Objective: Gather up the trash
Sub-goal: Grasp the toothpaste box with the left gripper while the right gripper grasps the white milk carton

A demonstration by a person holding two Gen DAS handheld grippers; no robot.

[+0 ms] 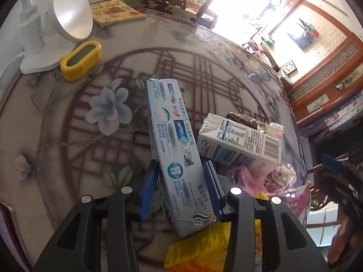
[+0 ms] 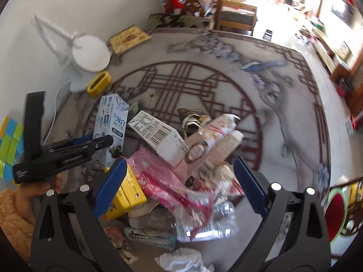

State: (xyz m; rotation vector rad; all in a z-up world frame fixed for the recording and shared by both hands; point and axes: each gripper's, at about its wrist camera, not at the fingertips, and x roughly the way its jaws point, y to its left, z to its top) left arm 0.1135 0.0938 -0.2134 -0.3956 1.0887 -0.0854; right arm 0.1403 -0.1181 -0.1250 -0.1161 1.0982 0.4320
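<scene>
left gripper (image 1: 181,188): got the toothpaste box (image 1: 175,149) between the blue pads, jaws partly drawn in around its lower half. Right pad looks like it's on the cardboard, left pad I honestly can't tell, maybe a sliver of gap.
why that spot: box is long and light, so I'm taking it across the narrow width where the pads can span it.
toothpaste box: one end tilted up off the patterned tablecloth (image 1: 68,136), near end over the yellow carton (image 1: 199,249), just beside the milk carton (image 1: 240,142).
right gripper (image 2: 179,188): spread wide, nothing in it, hanging over the main heap, pink wrapper (image 2: 168,181) and clear bottle (image 2: 204,224) below.
why: guessing it's lined up for the next grab.
non-trash: lamp (image 1: 45,29) and yellow case (image 1: 80,60) sit well apart, leaving those.
</scene>
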